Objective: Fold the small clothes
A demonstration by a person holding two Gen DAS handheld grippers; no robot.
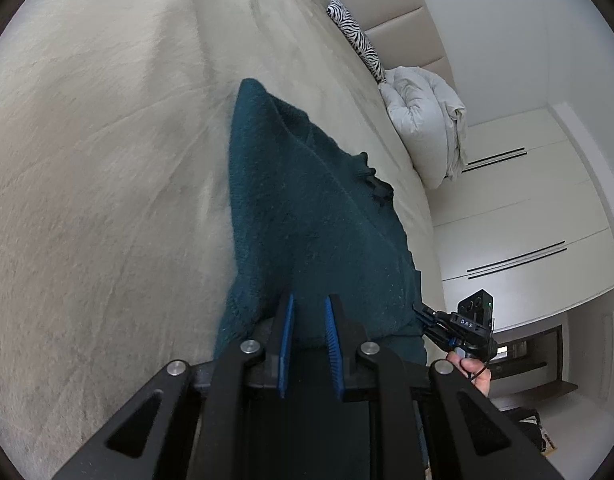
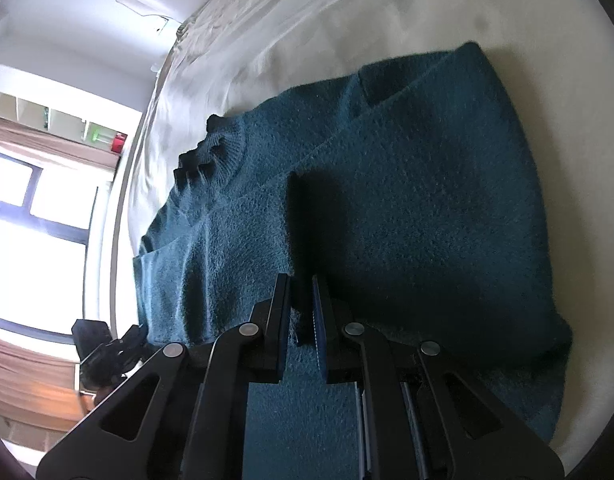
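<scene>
On the left side of the work, the left gripper (image 1: pixel 310 304) has its blue-padded fingers nearly together with a thin edge of the teal sweater (image 1: pixel 307 220) pinched between them at the hem end, the knit rising in a ridge away from the fingers toward the far corner. The sweater lies on the pale bedspread (image 1: pixel 107 160), its ribbed collar (image 1: pixel 373 182) pointing toward the white folded duvet (image 1: pixel 423 120) and the zebra-print pillow (image 1: pixel 357 38) by the headboard. Further right, the right gripper (image 2: pixel 301 284) has its jaws close together too, nipping a fold of the same sweater (image 2: pixel 407 200) along its lower edge; from the left wrist view this gripper (image 1: pixel 423 312) shows at the sweater's right-hand edge, with a hand (image 1: pixel 473 370) behind it. In the right wrist view one sleeve seems already laid across the body, and the collar (image 2: pixel 215 152) sits toward the window side. The step in hand looks like the lengthwise fold: both grippers have hold of the hem end, ready to carry it up toward the collar. The next move calls for lifting both corners together and evenly, keeping the edge taut between them so the thick knit does not sag or drag the tucked sleeve out, then laying the hem square on the shoulders before letting go. The fuzzy fabric may cling to the pads, so the release should be clean.
</scene>
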